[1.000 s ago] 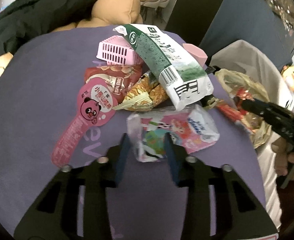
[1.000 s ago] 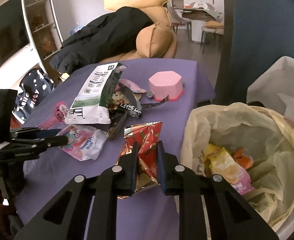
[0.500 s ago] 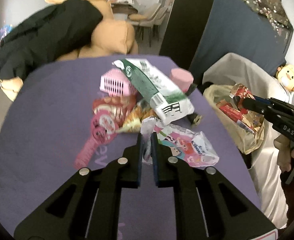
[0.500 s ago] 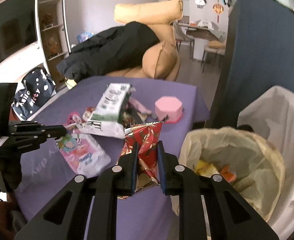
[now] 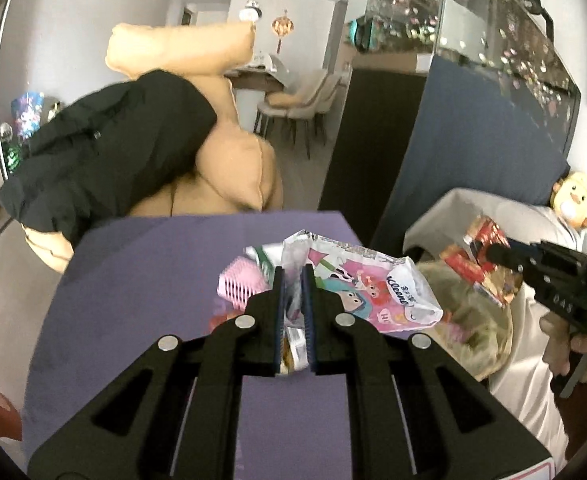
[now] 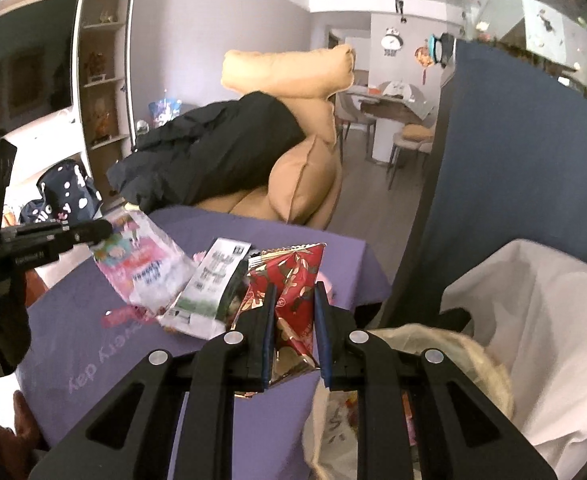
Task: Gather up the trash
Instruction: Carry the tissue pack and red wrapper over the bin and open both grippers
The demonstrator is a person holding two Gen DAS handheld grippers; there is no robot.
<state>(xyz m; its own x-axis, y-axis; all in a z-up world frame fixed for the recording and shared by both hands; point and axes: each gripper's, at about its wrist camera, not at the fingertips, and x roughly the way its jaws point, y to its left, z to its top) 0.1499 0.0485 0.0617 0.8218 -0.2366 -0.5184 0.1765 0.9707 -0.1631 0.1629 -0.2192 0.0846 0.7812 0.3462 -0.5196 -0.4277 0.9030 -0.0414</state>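
Where legible, tissue pack reads "Kleenex"

My table wears a purple cloth with pale lettering. On it lie a white-and-green carton, a pink slatted basket and a pink strip, clustered together.

wrappers on table | bin bag right of table

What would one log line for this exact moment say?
left hand-held gripper: shut on pink tissue pack | right hand-held gripper: shut on red snack wrapper | both lifted off purple table | trash bag: open
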